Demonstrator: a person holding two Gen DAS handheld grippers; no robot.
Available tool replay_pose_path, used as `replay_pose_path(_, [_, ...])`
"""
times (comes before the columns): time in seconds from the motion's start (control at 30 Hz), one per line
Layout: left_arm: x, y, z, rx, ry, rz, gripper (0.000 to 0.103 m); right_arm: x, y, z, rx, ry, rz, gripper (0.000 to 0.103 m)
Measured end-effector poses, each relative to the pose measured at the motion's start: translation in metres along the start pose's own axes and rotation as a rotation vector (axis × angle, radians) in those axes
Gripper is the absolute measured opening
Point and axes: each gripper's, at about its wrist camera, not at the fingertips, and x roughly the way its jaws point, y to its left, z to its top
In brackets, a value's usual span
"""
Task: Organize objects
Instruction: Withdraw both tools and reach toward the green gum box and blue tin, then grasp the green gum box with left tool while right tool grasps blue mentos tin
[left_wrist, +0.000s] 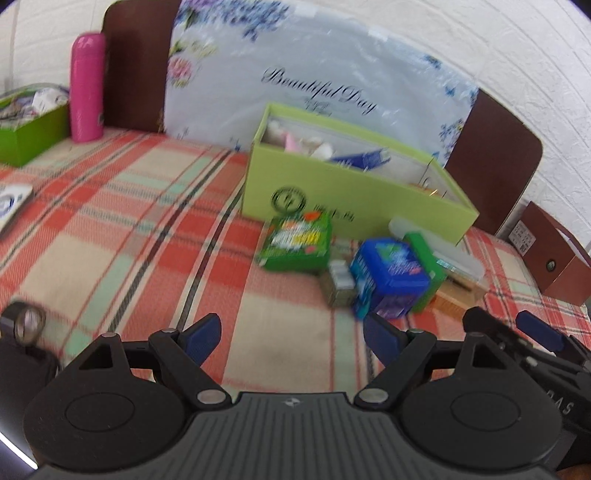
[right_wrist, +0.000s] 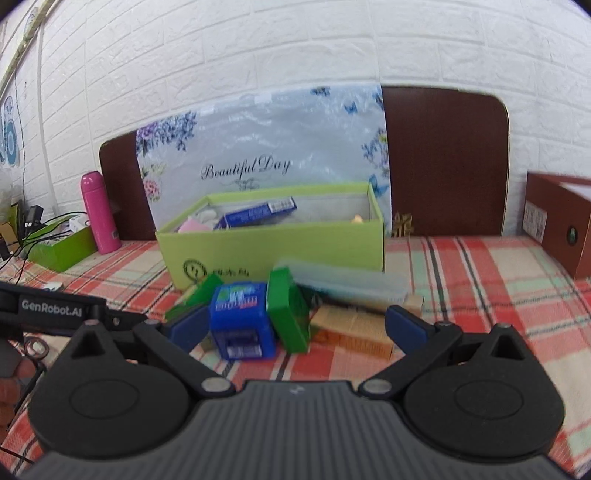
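A light green open box (left_wrist: 354, 195) (right_wrist: 273, 247) stands on the plaid cloth and holds a blue packet (right_wrist: 258, 214) and pale items. In front of it lies a pile: a green packet (left_wrist: 297, 242), a blue box (left_wrist: 388, 275) (right_wrist: 242, 319), a green box (right_wrist: 288, 314), a clear case (right_wrist: 351, 286) and a tan wooden piece (right_wrist: 354, 330). My left gripper (left_wrist: 291, 334) is open and empty, short of the pile. My right gripper (right_wrist: 295, 328) is open and empty, its fingers either side of the pile's near edge.
A pink bottle (left_wrist: 86, 86) (right_wrist: 99, 212) and a second green box (left_wrist: 27, 123) stand at the far left. A floral bag (left_wrist: 314, 85) leans on a brown headboard (right_wrist: 443, 158). A brown box (right_wrist: 557, 225) sits at the right. The right gripper shows in the left wrist view (left_wrist: 517, 332).
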Motion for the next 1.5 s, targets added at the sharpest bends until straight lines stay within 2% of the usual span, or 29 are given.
replay_pose_path(0.17, [0.01,0.014,-0.014,-0.034,0.051,0.025,0.087,0.007,0.004,-0.012,0.001,0.037,0.0,0.101])
replay_pose_path(0.33, [0.008,0.02,-0.007,-0.055,0.022,0.031,0.087,0.014,0.019,-0.008,-0.053,0.039,0.051,0.088])
replay_pose_path(0.5, [0.012,0.023,0.004,-0.067,0.0,0.035,0.087,0.034,0.032,-0.009,-0.075,0.087,0.111,0.076])
replay_pose_path(0.73, [0.031,0.021,0.022,-0.081,-0.018,0.027,0.087,0.066,0.034,-0.009,-0.049,0.092,0.092,0.077])
replay_pose_path(0.8, [0.039,0.019,0.028,-0.076,-0.021,0.02,0.087,0.076,0.035,-0.009,-0.053,0.09,0.059,0.085])
replay_pose_path(0.83, [0.043,0.018,0.031,-0.074,-0.022,0.019,0.087,0.08,0.035,-0.01,-0.055,0.085,0.043,0.085])
replay_pose_path(0.87, [0.048,0.017,0.035,-0.074,-0.019,0.021,0.087,0.083,0.034,-0.011,-0.062,0.079,0.039,0.082])
replay_pose_path(0.9, [0.053,0.016,0.038,-0.073,-0.015,0.022,0.087,0.086,0.034,-0.012,-0.069,0.082,0.036,0.076])
replay_pose_path(0.93, [0.058,0.015,0.041,-0.073,-0.012,0.021,0.087,0.087,0.034,-0.013,-0.074,0.09,0.039,0.075])
replay_pose_path(1.07, [0.073,0.009,0.052,-0.078,-0.018,0.001,0.087,0.081,0.033,-0.017,-0.098,0.091,0.05,0.075])
replay_pose_path(1.17, [0.084,0.004,0.059,-0.06,-0.018,-0.019,0.092,0.071,0.029,-0.02,-0.095,0.107,0.072,0.075])
replay_pose_path(1.27, [0.087,-0.002,0.064,-0.051,-0.005,-0.014,0.093,0.06,0.026,-0.024,-0.091,0.119,0.085,0.075])
replay_pose_path(1.3, [0.083,-0.002,0.064,-0.061,0.005,-0.027,0.093,0.055,0.026,-0.026,-0.088,0.122,0.091,0.075])
replay_pose_path(1.37, [0.074,-0.003,0.064,-0.077,-0.033,-0.091,0.092,0.048,0.024,-0.029,-0.087,0.123,0.098,0.075])
replay_pose_path(1.43, [0.074,-0.011,0.065,-0.052,-0.06,-0.061,0.093,0.045,0.022,-0.03,-0.074,0.125,0.1,0.075])
replay_pose_path(1.5, [0.085,-0.016,0.069,-0.034,-0.048,-0.007,0.093,0.044,0.023,-0.03,-0.072,0.126,0.097,0.075])
